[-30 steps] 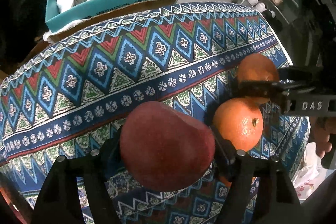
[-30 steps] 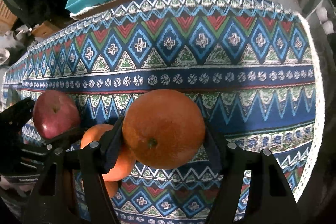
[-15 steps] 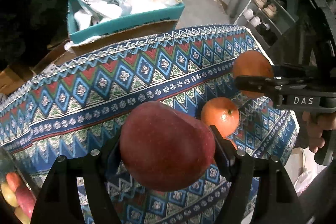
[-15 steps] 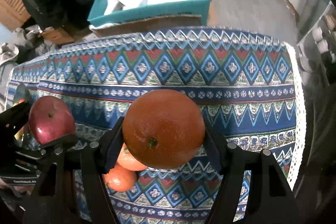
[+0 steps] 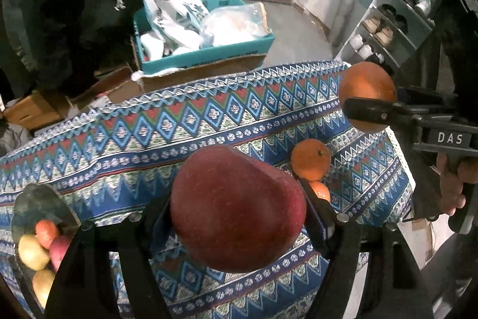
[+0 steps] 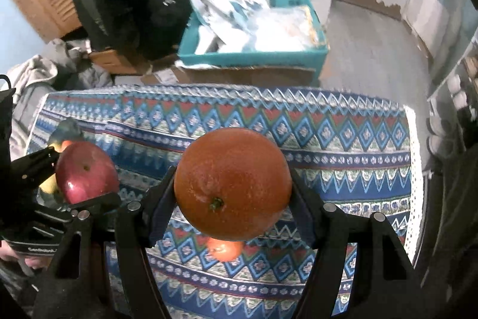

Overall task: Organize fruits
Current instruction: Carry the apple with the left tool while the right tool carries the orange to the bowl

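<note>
Apple (image 5: 237,208), orange (image 6: 232,184) lifted; glossy.

- 3 oranges: 1 large orange (image 6: 232,184) in the right claw (image 6: 232,199), 2 smaller oranges (image 5: 310,159) on the table (image 5: 149,139).
- 1 red apple (image 5: 237,208) in the left claw (image 5: 239,217).
- 1 bowl (image 5: 38,199) with at least 4 fruits.
- 2 claws.
- 1 teal box (image 5: 209,56).
</note>
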